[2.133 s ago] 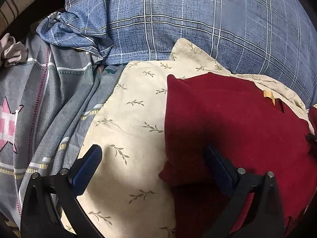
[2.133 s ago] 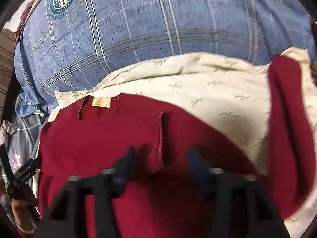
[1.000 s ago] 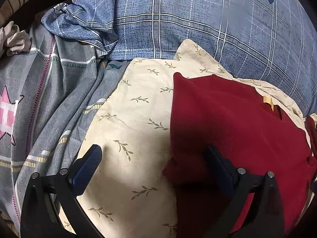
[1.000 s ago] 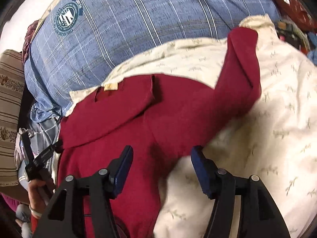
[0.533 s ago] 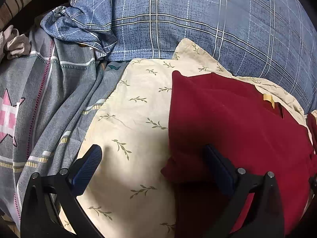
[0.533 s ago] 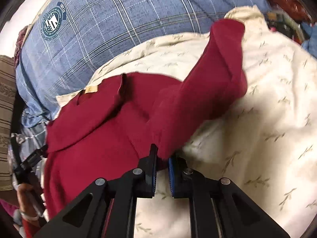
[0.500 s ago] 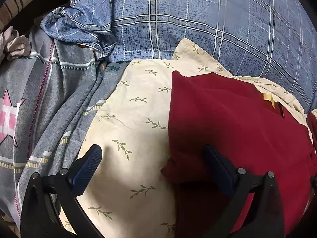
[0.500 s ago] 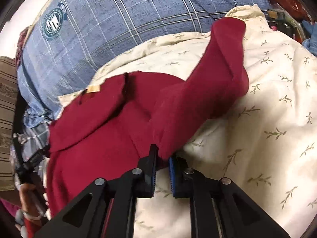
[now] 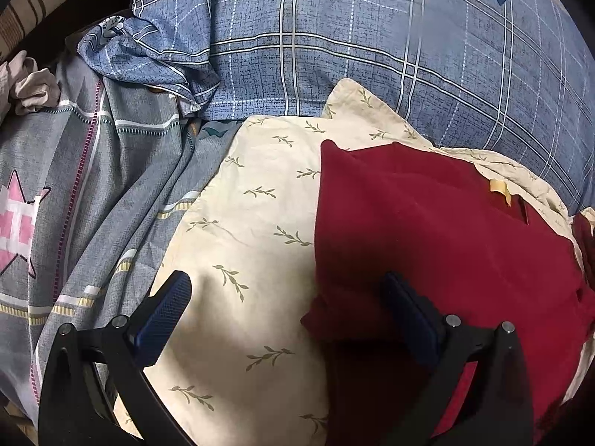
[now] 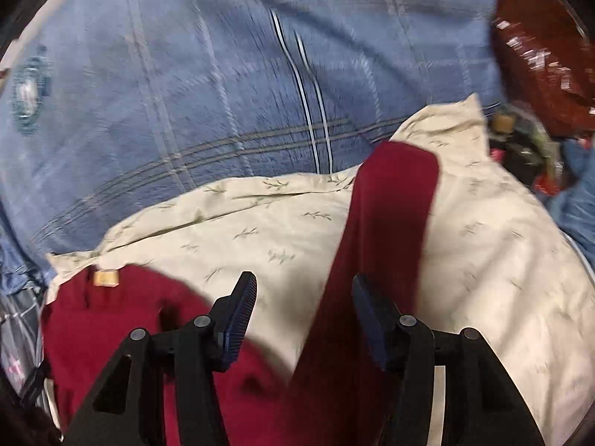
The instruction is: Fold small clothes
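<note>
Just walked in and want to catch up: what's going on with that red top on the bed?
A person with a gripper in each hand is folding a dark red top spread on a cream leaf-print cloth. The left gripper hangs open over the top's folded left edge. The right gripper is opening, with the long red sleeve lying between its fingers, stretched out across the cream cloth and not yet folded in.

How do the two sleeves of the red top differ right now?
The right sleeve lies stretched out straight across the cream sheet, running from between the right gripper's opening jaws; no pad presses on it. The left sleeve is folded in over the red top, beside the open left gripper. Both are the same dark red.
</note>
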The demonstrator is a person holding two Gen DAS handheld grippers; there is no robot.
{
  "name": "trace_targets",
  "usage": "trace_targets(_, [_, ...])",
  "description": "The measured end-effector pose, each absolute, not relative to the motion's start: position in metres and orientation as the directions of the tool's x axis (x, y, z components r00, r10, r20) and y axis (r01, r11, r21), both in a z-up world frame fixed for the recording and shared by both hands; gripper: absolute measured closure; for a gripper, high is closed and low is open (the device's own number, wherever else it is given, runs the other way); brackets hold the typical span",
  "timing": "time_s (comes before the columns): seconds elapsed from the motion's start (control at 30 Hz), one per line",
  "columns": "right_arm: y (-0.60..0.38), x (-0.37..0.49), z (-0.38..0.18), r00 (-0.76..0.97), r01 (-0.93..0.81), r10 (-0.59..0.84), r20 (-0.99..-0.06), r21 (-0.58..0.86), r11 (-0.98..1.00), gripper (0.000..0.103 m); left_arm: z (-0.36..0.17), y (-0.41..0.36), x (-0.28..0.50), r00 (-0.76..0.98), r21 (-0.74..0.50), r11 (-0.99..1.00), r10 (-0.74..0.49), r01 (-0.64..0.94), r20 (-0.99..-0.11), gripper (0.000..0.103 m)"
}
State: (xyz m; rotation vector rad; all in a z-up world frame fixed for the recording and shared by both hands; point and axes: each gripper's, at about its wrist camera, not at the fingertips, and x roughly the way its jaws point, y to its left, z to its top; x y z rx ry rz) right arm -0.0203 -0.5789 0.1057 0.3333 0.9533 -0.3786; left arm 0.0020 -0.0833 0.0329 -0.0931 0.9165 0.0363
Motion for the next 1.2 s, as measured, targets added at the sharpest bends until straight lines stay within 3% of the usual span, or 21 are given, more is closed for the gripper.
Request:
trace_targets(0.1, [-0.598, 0.006, 0.077, 0.407, 0.523, -0.253, -0.878, -0.004, 0.853, 0.051, 0.032, -0.085, 0.004, 0.609, -0.05, 0.997, 0.001, -0.066, -0.793, 0.0])
trace_targets(0.23, [-0.623, 0.008, 0.063, 0.389, 0.593, -0.272, -0.88, 0.013, 0.805, 0.053, 0.03, -0.085, 0.005, 0.607, -0.045, 0.997, 0.002, -0.062, -0.795, 0.0])
trace_targets(0.37, [-0.63, 0.004, 0.059, 0.407, 0.578, -0.263, -0.875, 0.024, 0.816, 0.069, 0.031, -0.085, 0.004, 0.609, -0.045, 0.997, 0.004, -0.065, -0.793, 0.0])
trace_targets(0.43, [-0.627, -0.001, 0.063, 0.431, 0.545, -0.246, -0.868, 0.033, 0.838, 0.091, 0.033, -0.085, 0.003, 0.611, -0.041, 0.997, 0.007, -0.064, -0.791, 0.0])
trace_targets(0.47, [-0.627, -0.006, 0.067, 0.455, 0.539, -0.222, -0.862, 0.068, 0.84, 0.094, 0.034, -0.084, 0.002, 0.614, -0.043, 0.997, 0.006, -0.065, -0.789, 0.0])
trace_targets(0.7, [-0.589, -0.064, 0.139, 0.698, 0.344, 0.004, -0.716, 0.341, 0.875, 0.096, 0.057, -0.069, -0.01, 0.682, -0.109, 0.99, -0.021, -0.087, -0.731, 0.0])
trace_targets(0.87, [-0.539, -0.063, 0.176, 0.757, 0.149, 0.165, -0.632, 0.413, 0.898, 0.096, 0.065, -0.057, -0.015, 0.716, -0.181, 0.979, -0.059, -0.095, -0.696, 0.0])
trace_targets(1.03, [-0.46, -0.035, 0.182, 0.72, -0.025, 0.301, -0.625, 0.41, 0.912, 0.096, 0.068, -0.049, -0.018, 0.73, -0.243, 0.966, -0.106, -0.084, -0.675, 0.0])
trace_targets(1.2, [-0.371, -0.01, 0.134, 0.623, -0.161, 0.403, -0.67, 0.395, 0.905, 0.095, 0.069, -0.047, -0.017, 0.724, -0.35, 0.936, -0.216, -0.037, -0.655, 0.0])
